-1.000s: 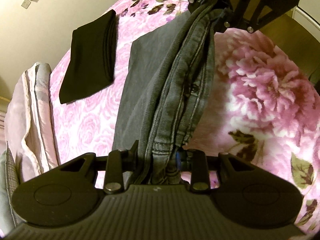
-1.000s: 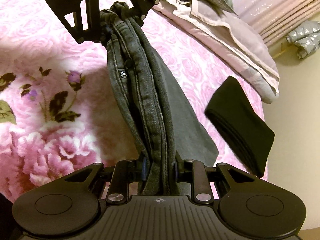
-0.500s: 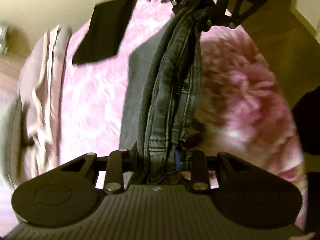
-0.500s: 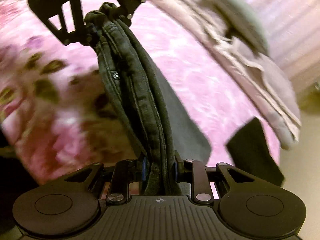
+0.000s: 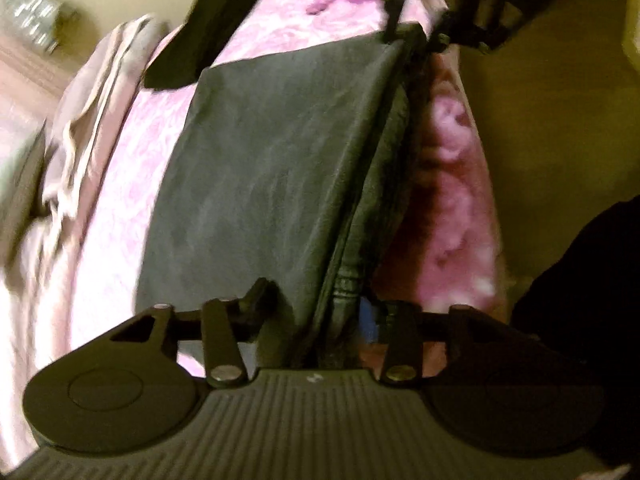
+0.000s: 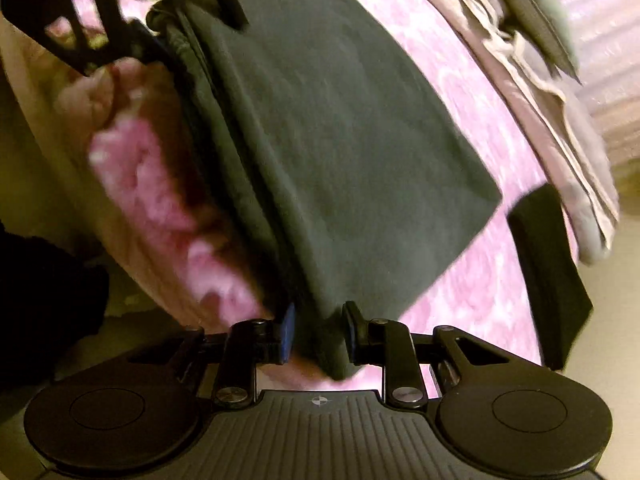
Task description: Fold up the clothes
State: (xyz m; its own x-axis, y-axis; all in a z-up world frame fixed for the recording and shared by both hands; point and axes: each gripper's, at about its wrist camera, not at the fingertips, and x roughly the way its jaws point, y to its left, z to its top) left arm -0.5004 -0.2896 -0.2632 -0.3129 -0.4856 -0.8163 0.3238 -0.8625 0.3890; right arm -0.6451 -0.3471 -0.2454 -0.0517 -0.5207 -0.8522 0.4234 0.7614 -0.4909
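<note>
A: Where are the jeans (image 5: pixel 264 168)?

B: In the middle of both views, a dark grey slab of denim stretched between the two tools. In the left wrist view the flat side fills the centre and the bunched waistband edge runs down its right side to the bottom. In the right wrist view the jeans (image 6: pixel 340 140) spread from upper left to lower centre, with the bunched edge along their left.

A: And the tools?

B: The left gripper (image 5: pixel 320 316) has its fingers pressed on the denim at lower centre. The right gripper (image 6: pixel 318 332) does the same, a blue pad on its left finger against the cloth. Each tool also shows at the far end in the other's view: the right gripper (image 5: pixel 424 36) at upper right, the left gripper (image 6: pixel 192 20) at upper left, both clamped on the waistband edge.

A: What lies around them?

B: A pink flowered bedspread (image 5: pixel 452 184) under the jeans; it shows again as the bedspread (image 6: pixel 488 276) at lower right. A folded black garment (image 5: pixel 204 32) lies at upper left, apart from the jeans, and the same garment (image 6: pixel 548 272) sits at the right edge. A pale folded quilt (image 5: pixel 92 104) runs along the left; the quilt (image 6: pixel 560 92) is at upper right. Both views are blurred.
</note>
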